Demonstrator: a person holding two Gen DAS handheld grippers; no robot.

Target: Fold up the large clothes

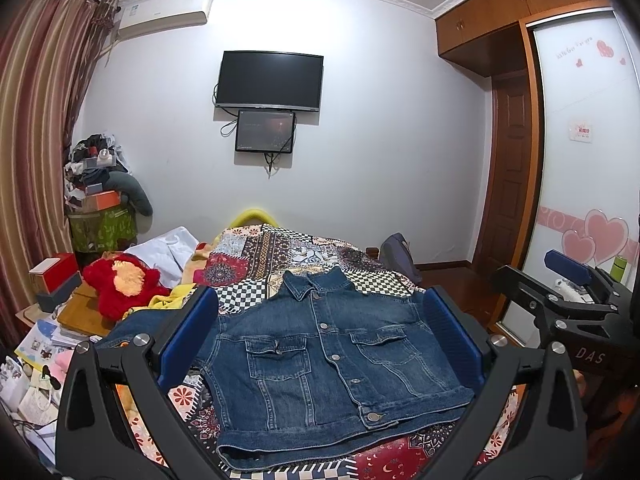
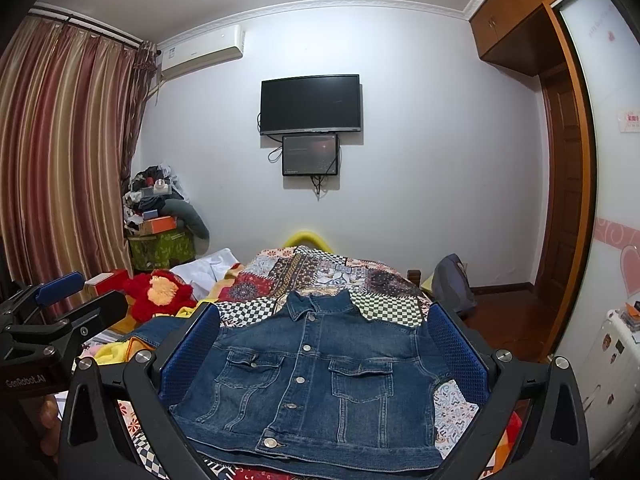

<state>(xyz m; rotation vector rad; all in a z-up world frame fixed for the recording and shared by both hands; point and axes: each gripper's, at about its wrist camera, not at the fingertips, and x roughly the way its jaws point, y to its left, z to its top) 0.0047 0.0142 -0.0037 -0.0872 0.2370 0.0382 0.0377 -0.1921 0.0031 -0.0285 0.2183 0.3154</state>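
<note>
Patchwork bedspread point(image 1: 304, 252) covered the bed from near edge to far wall, pieced from checkerboard squares, red medallion prints and floral blocks, smooth and flat. Lay on it, centred and near: denim jacket point(image 1: 320, 360), mid-blue, stiff-looking weave with pale wear along the seams, front side up, buttoned, collar toward the far end. Showed two flapped chest pockets and a column of round metal buttons down the placket. Ran out to the left with one sleeve, across the bedspread; right sleeve could not be made out.

Hung striped curtains point(image 2: 60, 160) down the left side, glossy, in red, gold and brown bands. Stood a wooden wardrobe point(image 1: 500, 20) on the right, with a white sliding panel bearing pink hearts. Carried a dark flat television point(image 1: 270, 80) on the far wall, with a smaller rectangular screen point(image 1: 266, 131) just beneath it and a white air conditioner point(image 1: 164, 12) high to the left.

Sat left of the jacket, on the bed's left edge: fuzzy red plush toy point(image 1: 120, 284).

Held above the near hem of the jacket: left gripper point(image 1: 320, 344), jaws spread wide, black angular frame with blue dimpled pads point(image 1: 188, 336), nothing between them. Likewise the right gripper point(image 2: 324, 352), jaws apart and empty, blue textured pads point(image 2: 456, 344) flanking the jacket in its own view. Touched no cloth, either one.
</note>
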